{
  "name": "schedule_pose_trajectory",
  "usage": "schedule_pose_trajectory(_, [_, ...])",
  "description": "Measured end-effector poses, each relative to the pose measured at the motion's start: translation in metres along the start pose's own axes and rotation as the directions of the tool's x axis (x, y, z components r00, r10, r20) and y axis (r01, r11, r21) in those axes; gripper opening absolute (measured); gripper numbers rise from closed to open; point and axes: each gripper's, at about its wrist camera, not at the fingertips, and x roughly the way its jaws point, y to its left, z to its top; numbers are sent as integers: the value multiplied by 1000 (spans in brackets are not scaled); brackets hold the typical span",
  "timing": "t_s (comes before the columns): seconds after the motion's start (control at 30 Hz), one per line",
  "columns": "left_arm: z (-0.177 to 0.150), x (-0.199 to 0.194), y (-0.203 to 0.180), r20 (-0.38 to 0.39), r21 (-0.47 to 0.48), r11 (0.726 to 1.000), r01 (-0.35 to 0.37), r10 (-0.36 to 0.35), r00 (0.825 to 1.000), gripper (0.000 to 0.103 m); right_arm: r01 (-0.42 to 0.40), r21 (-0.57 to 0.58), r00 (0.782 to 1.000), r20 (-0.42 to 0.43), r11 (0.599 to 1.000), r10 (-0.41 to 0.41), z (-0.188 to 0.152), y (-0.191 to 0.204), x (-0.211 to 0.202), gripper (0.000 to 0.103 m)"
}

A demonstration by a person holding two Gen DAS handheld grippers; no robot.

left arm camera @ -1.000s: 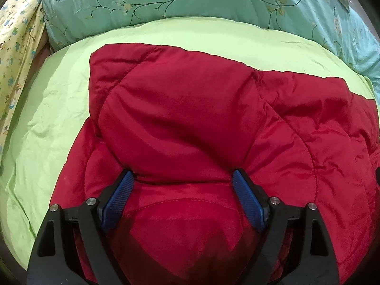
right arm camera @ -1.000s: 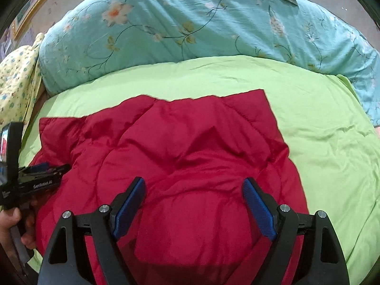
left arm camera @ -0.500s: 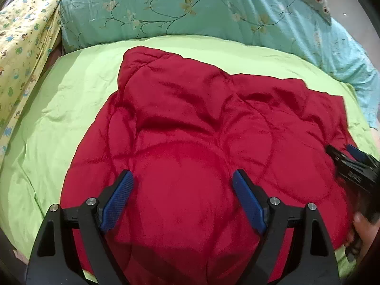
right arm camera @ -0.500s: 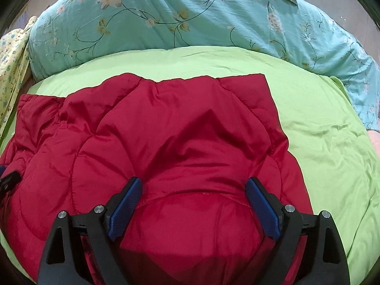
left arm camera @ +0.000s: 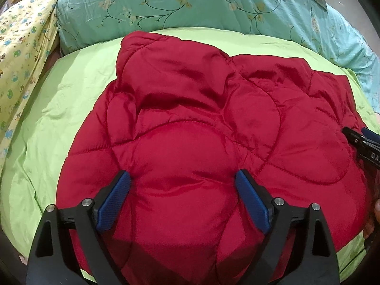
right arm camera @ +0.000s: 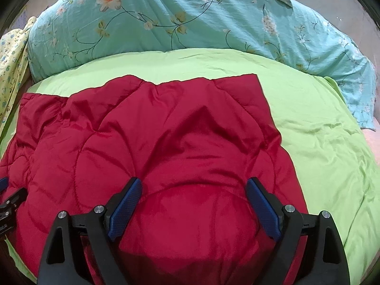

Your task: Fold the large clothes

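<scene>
A large red quilted garment [left arm camera: 204, 123] lies folded on the light green bed cover [left arm camera: 59, 109]; it also shows in the right wrist view [right arm camera: 166, 147]. My left gripper [left arm camera: 182, 185] is open, its blue pads spread over the garment's near left part, holding nothing. My right gripper [right arm camera: 193, 190] is open over the garment's near right part, holding nothing. The right gripper shows at the right edge of the left wrist view [left arm camera: 365, 142], and the left gripper at the left edge of the right wrist view [right arm camera: 9, 201].
A teal floral quilt [right arm camera: 190, 19] is bunched along the far side of the bed. A yellow printed cloth [left arm camera: 21, 54] hangs at the far left. Bare green cover [right arm camera: 327, 142] lies right of the garment.
Both grippers have pulled back and up from the garment, so more of it and the bed shows. The garment lies flatter than a second ago. Both grippers stay open.
</scene>
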Motion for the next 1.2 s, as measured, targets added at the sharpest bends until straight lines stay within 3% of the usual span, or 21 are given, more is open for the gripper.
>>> schedule_pose_trajectory(0.47, [-11, -35, 13, 27, -32, 999, 38, -37, 999, 91, 26, -46, 1000, 16, 999, -25, -24, 4, -55, 91])
schedule_pose_trajectory(0.73, [-25, -50, 3, 39, 27, 1000, 16, -17, 999, 91, 45, -113, 999, 33, 993, -41, -36, 17, -77, 91])
schedule_pose_trajectory(1.2, [-34, -59, -2, 39, 49, 998, -28, 27, 999, 91, 24, -150, 999, 30, 988, -20, -55, 28, -91, 91])
